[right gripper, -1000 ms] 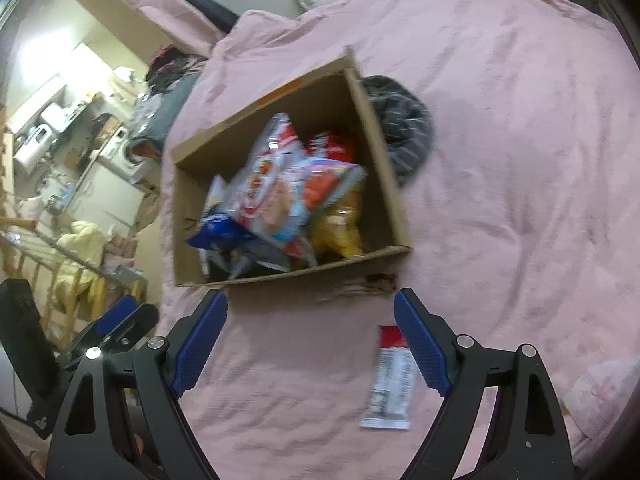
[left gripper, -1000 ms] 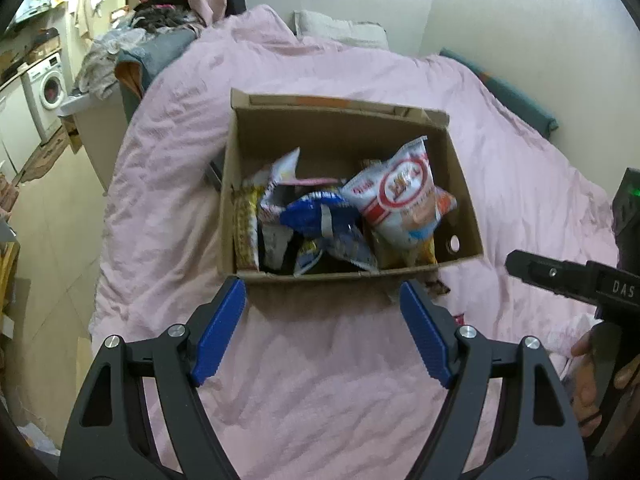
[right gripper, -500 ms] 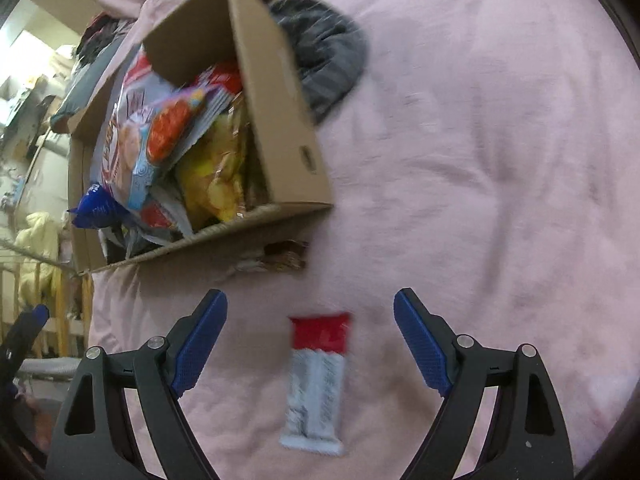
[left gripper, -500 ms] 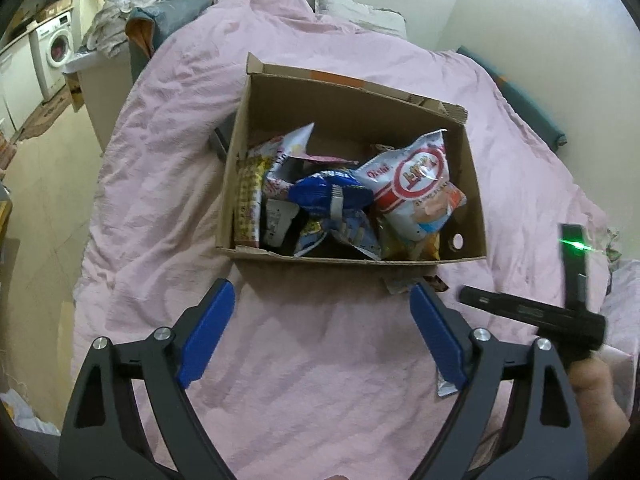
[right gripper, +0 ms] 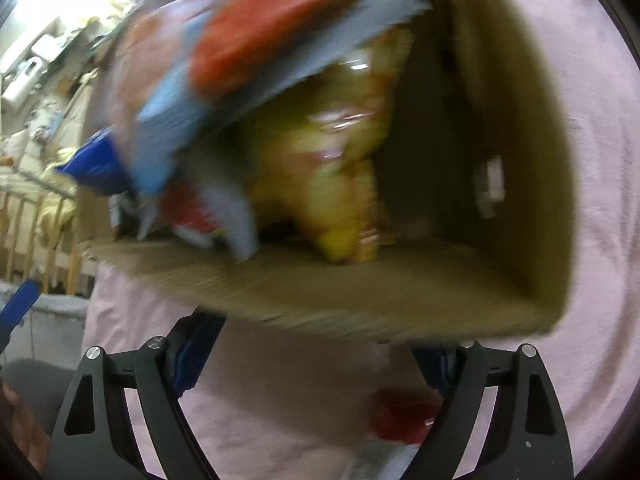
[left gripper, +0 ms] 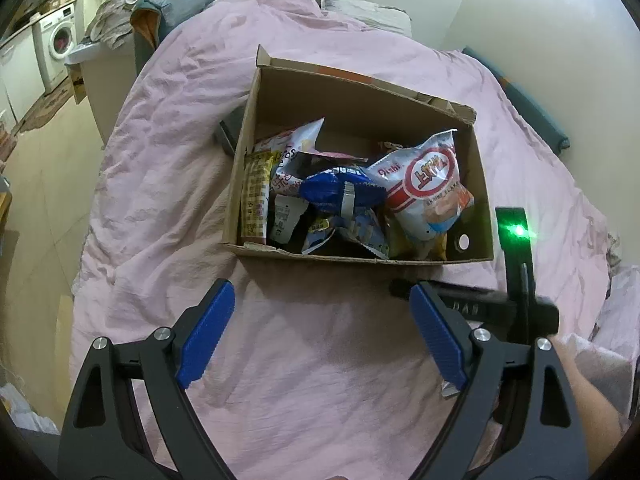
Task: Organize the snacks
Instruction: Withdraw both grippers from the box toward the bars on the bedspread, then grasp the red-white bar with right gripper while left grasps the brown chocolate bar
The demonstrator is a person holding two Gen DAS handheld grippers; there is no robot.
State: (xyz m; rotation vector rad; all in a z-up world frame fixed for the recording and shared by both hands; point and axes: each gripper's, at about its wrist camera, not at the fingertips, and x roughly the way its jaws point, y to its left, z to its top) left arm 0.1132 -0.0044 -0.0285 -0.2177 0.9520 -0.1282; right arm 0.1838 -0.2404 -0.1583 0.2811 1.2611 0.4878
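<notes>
A: One cardboard box [left gripper: 478,184] on the pink bedspread [left gripper: 320,360], stuffed with snack bags. White-and-red chip bag [left gripper: 430,184] toward the box's right end, blue bag [left gripper: 340,192] mid-box, yellow packet [left gripper: 254,196] at its left wall.

B: Loose items?

A: A red-and-white snack bar [right gripper: 404,420] on the bedspread just in front of the box, blurry.

B: Grippers?

A: Left gripper [left gripper: 320,332] in front of the box, jaws have just been opening, wide apart, nothing between them. Right gripper [right gripper: 316,364] low at the box's near wall, jaws spread wide over the bar, not pressing it.
</notes>
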